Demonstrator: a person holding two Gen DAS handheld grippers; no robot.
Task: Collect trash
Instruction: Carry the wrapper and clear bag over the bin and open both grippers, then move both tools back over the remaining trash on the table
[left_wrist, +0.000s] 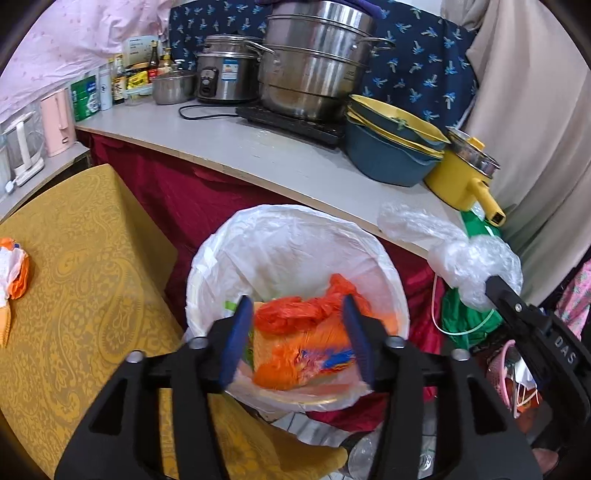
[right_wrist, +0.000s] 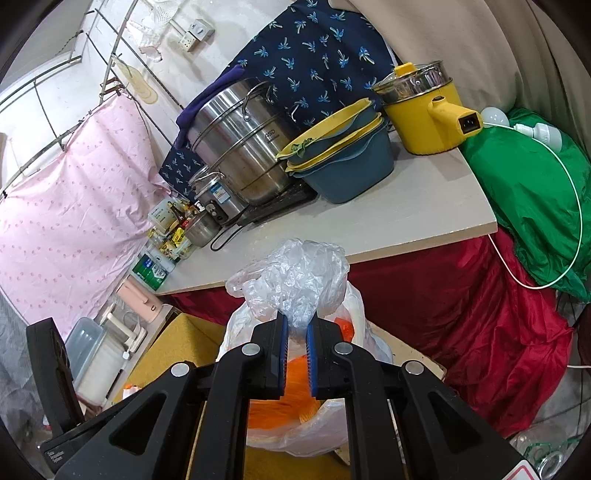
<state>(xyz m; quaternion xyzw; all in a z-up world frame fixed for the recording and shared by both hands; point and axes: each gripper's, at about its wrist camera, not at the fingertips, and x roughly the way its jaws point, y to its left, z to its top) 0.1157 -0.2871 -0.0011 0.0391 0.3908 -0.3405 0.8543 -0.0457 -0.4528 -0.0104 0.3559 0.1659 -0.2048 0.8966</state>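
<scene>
My right gripper (right_wrist: 297, 339) pinches a light, crumpled clear bag (right_wrist: 299, 280); left gripper (left_wrist: 297, 332) gapes empty over the bin (left_wrist: 295, 229).

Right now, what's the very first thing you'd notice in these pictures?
The bright orange wrapper lying in the white-lined trash bin, right below the open left gripper. Next, the crumpled clear plastic bag pinched in the right gripper, held above that bin. Behind them, a big shiny steel pot stands on the counter beside a little yellow pot.
</scene>
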